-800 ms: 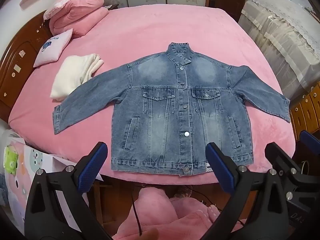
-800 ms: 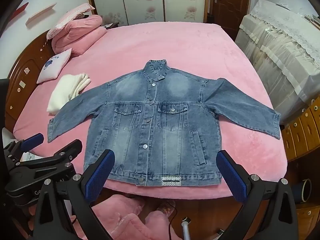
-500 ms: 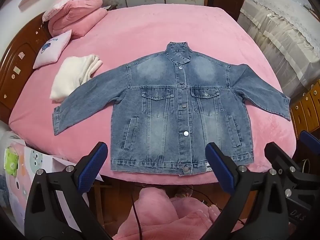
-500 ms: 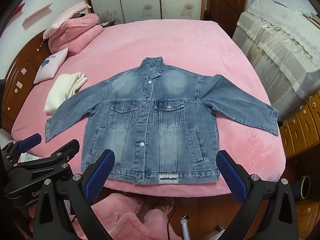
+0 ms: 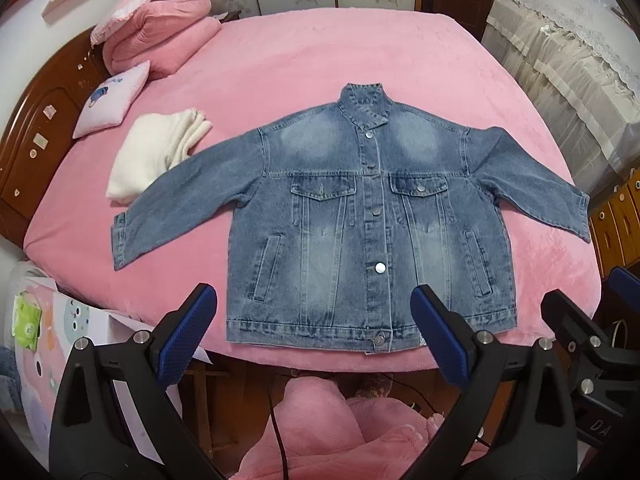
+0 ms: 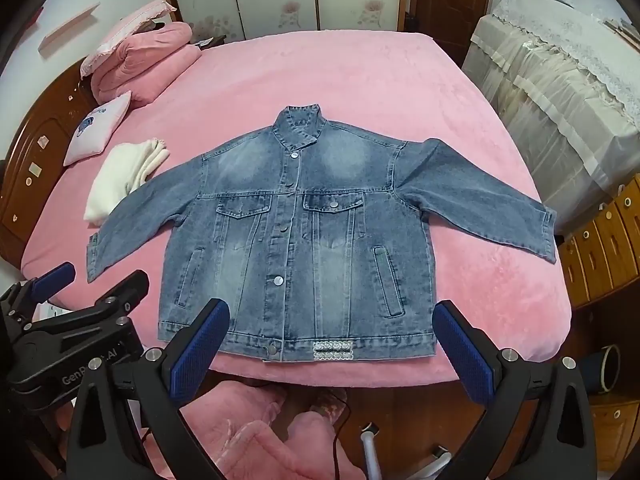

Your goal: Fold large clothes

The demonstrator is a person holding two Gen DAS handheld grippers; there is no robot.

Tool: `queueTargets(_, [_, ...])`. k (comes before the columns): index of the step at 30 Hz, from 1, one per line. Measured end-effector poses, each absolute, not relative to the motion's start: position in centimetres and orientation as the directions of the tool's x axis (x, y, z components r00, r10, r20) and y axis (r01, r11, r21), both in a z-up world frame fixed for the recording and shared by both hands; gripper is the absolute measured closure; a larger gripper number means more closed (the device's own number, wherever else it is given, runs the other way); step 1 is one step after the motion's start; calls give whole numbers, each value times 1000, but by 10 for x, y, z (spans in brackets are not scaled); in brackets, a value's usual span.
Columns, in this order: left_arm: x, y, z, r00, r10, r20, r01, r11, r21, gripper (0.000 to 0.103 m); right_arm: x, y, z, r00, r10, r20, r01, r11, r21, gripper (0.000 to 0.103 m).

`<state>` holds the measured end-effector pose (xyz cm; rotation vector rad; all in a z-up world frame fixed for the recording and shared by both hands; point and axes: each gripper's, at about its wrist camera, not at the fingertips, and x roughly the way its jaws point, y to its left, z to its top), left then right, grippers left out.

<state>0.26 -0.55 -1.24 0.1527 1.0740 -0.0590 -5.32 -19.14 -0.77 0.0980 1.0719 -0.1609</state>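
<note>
So we start at the far left, where a folded cream garment [image 5: 156, 156] lies on the pink bed [image 5: 320, 60] at about ten o'clock from the denim jacket [image 5: 360, 220], the jacket's sleeve tip just overlapping its near edge. A small white pillow [image 5: 112, 100] and a pink rolled quilt [image 5: 160, 40] sit further out toward the headboard.

Moving in, the left tongs [image 5: 312, 328] hang spread wide above the bed's near edge, nothing between the pads. The jacket lies flat, front up and buttoned, straight ahead at twelve o'clock from them; its hem runs along the near edge of the bed, and its collar points away from us. Its long axis for folding runs hem to collar, while the sleeves splay out toward eight and four o'clock.

Further right, the right tongs [image 6: 332, 332] are equally spread and empty, hovering over the hem's right half. We judge each hand is nearer its own sleeve (the left sleeve cuff [image 5: 120, 244] for the left, the right sleeve cuff [image 6: 548, 236] for the right), so a sleeve-in fold seems the natural first step. Neither tongs touch cloth yet.
</note>
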Motion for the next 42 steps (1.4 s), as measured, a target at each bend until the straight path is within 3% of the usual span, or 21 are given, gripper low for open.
queueTargets(42, [-12,-10,-10,498,-2,-867,153,984,86,6,-57,-195,-16,447,-95,-889,208,978,0,0])
